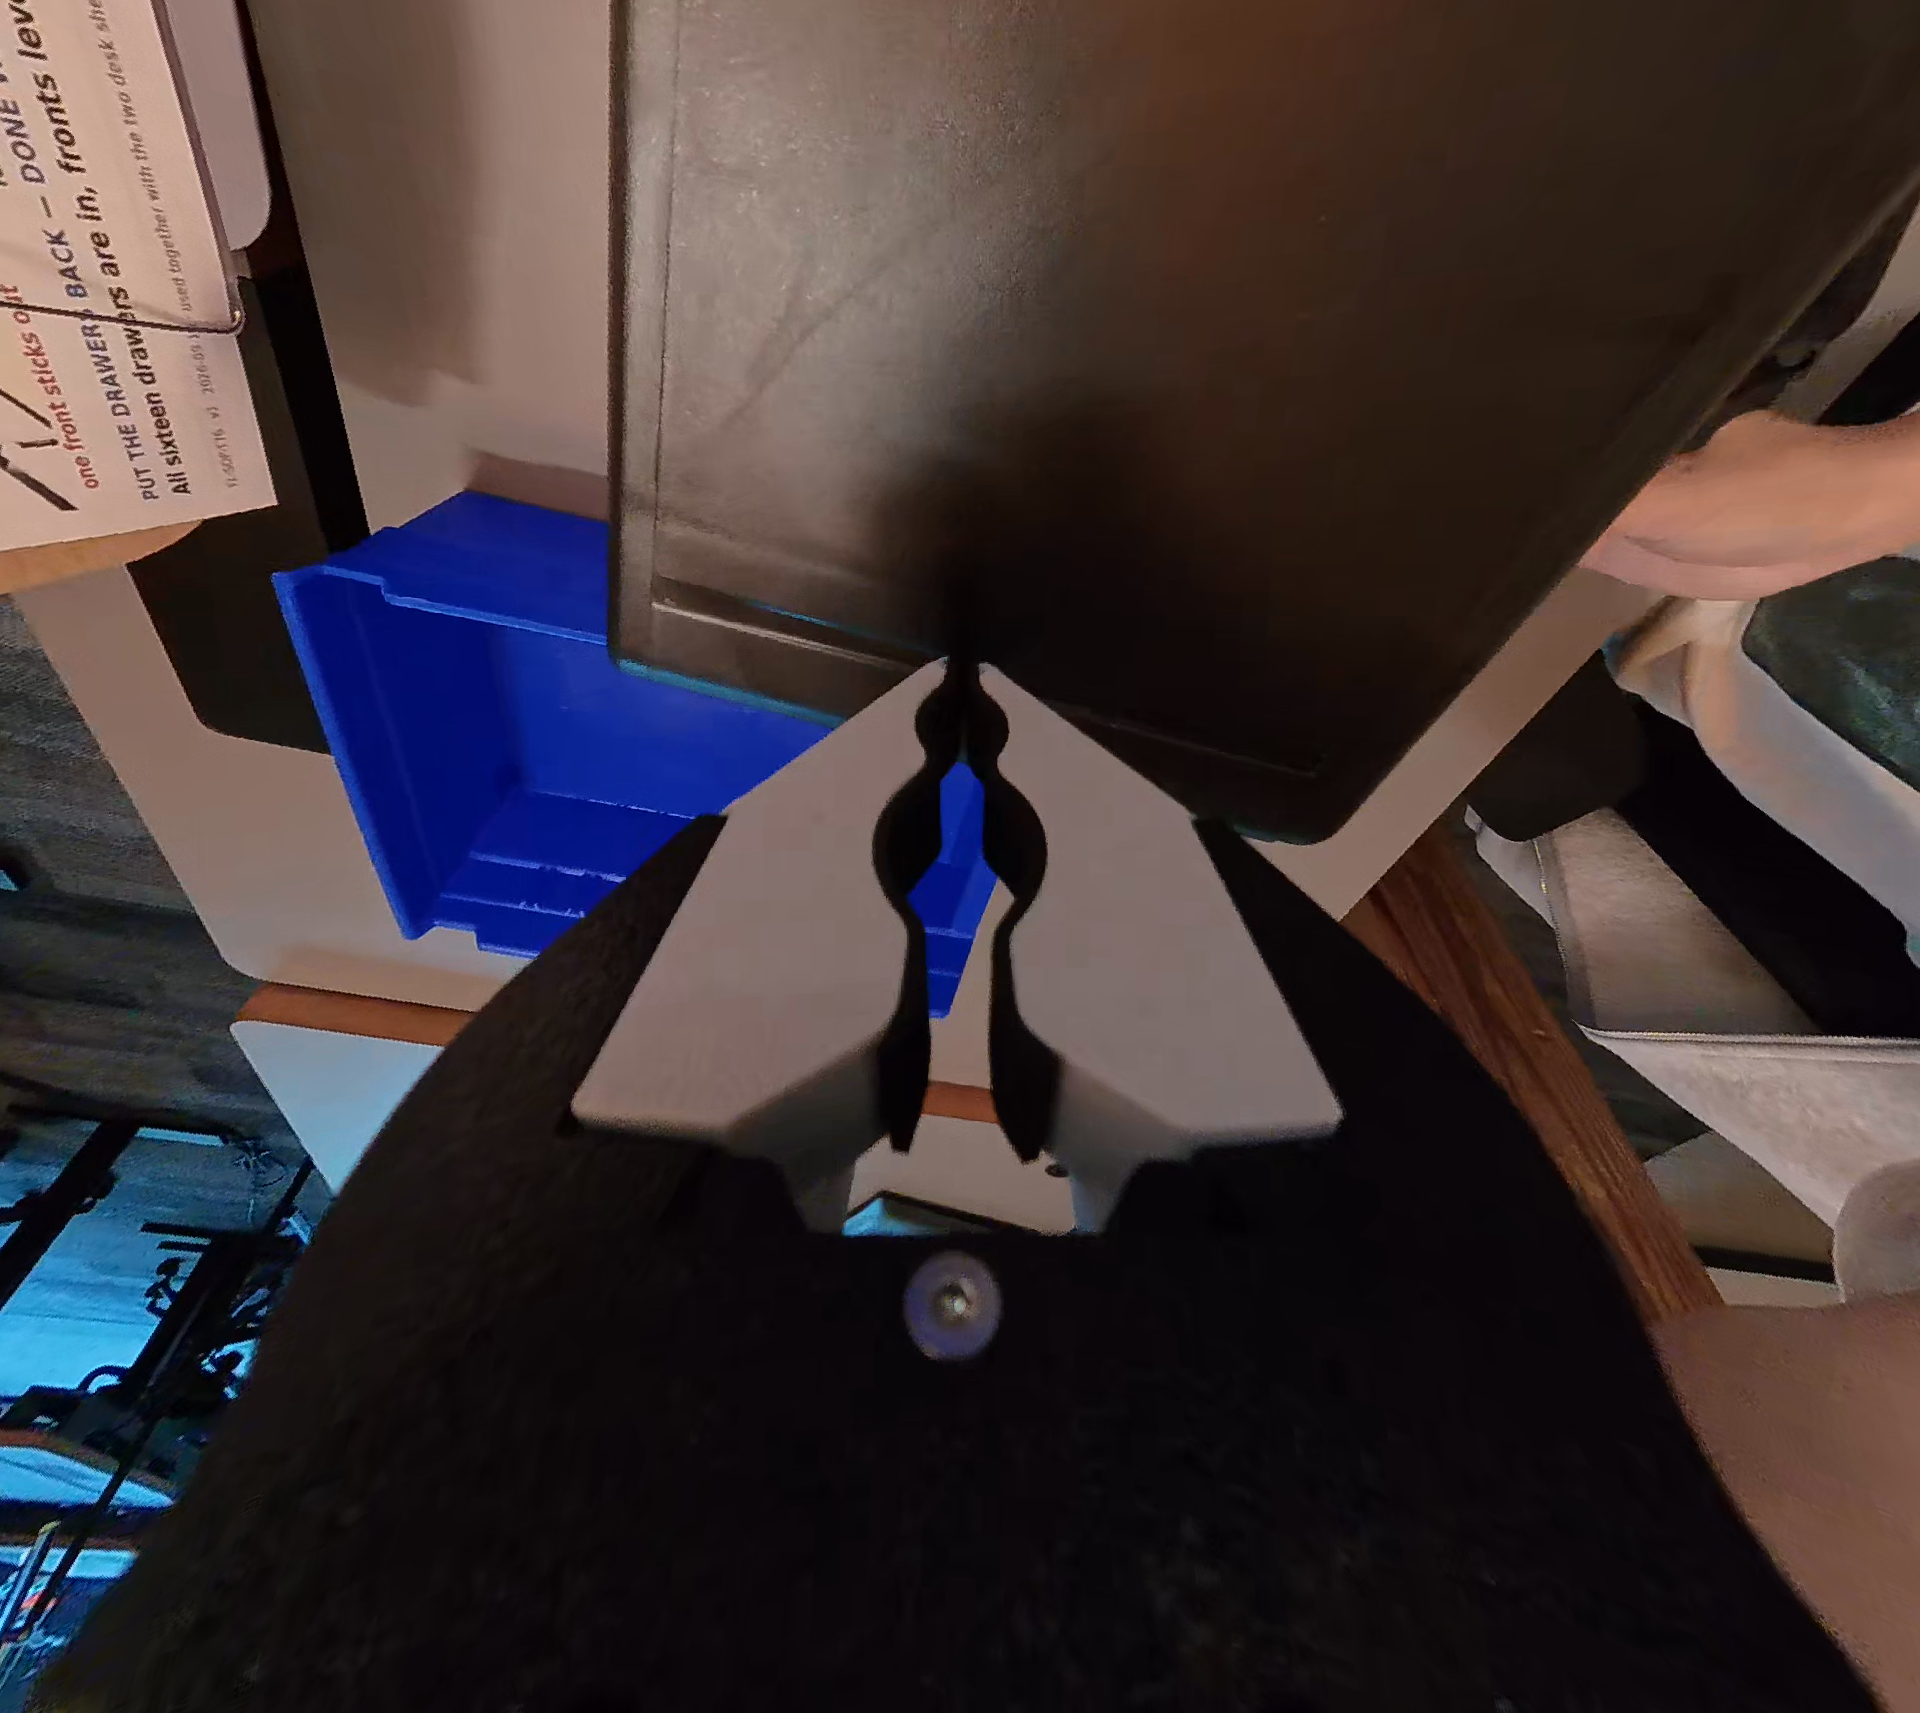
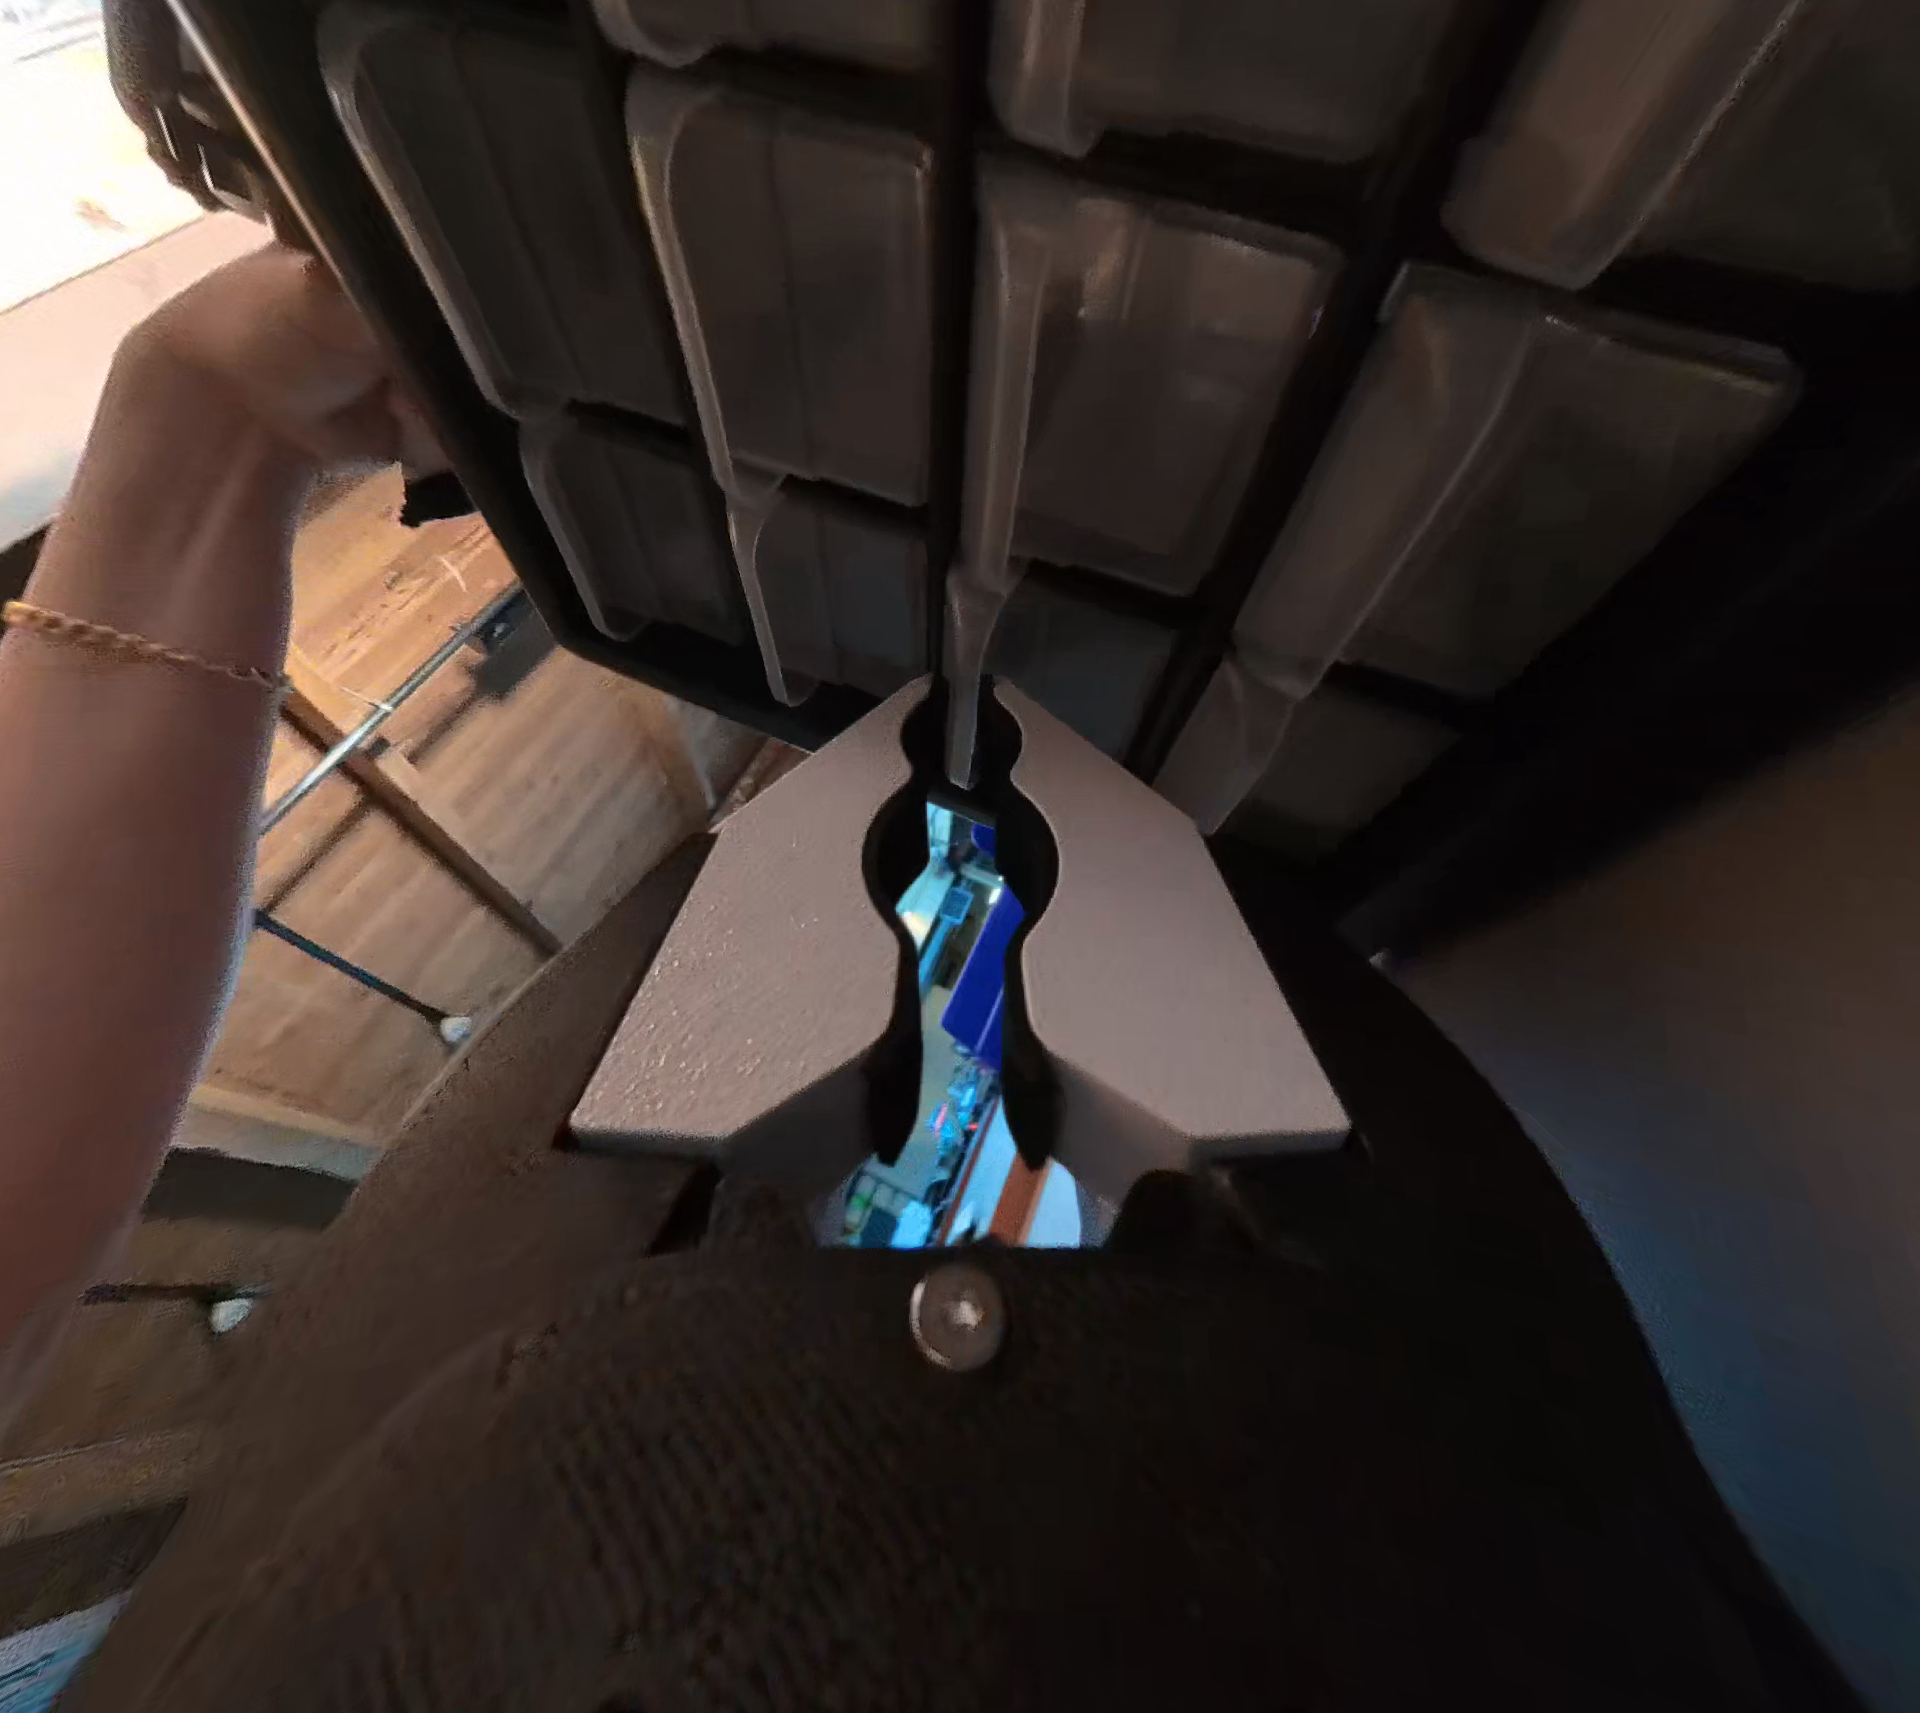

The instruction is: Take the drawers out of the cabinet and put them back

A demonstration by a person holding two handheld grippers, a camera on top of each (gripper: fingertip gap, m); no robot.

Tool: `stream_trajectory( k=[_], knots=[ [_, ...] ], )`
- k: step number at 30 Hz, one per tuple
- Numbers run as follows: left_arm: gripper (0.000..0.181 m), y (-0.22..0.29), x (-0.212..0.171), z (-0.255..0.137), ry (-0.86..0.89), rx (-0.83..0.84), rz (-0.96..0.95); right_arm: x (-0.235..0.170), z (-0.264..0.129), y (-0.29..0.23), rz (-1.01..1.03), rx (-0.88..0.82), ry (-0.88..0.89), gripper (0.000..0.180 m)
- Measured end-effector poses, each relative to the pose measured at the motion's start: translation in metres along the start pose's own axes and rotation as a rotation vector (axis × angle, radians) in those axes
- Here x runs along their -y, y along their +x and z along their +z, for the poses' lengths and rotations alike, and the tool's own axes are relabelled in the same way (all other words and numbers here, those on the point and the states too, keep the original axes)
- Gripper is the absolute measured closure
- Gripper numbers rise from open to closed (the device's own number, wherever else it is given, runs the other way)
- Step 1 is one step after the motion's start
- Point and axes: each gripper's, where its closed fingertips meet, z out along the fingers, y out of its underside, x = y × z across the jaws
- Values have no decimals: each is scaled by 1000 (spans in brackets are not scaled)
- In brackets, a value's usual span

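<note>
White desk with a wood-coloured edge fills the lower left of the left wrist view, and on it lies a blue bin, open side towards us, partly hidden behind the black cabinet. We see the cabinet's plain dark side panel close up, filling most of that view. Our left gripper has its jaws closed all but a sliver, tips pressed at the panel's lower edge; whether they pinch a rim there we cannot tell (the spot is in deep shadow). At the top left stands a printed sheet in a clear holder. A bare hand grips the cabinet's far corner at the right edge.

From the right wrist view we face the cabinet front, a grid of translucent grey drawers in a black frame, all seated in their slots. Our right gripper has its jaws nearly closed on the thin pull tab of one lower-row drawer. A hand with a gold bracelet on its wrist holds the cabinet's left edge.
</note>
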Motion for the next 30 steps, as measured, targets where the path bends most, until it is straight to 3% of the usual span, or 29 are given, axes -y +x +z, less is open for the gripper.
stream_trajectory(
  k=[1,8,23,30],
  knots=[
    [181,0,0,0,-6,3,1,0,0,0,-21,-7,5,177],
    [181,1,0,0,-35,23,0,-7,-12,-6,-33,-24,44,177],
    [181,-1,-1,0,-121,83,24,-37,-77,-45,-43,-6,28,177],
    [181,-1,-1,0,-81,67,1,-43,-86,-47,-205,-41,-52,175]
  ],
)
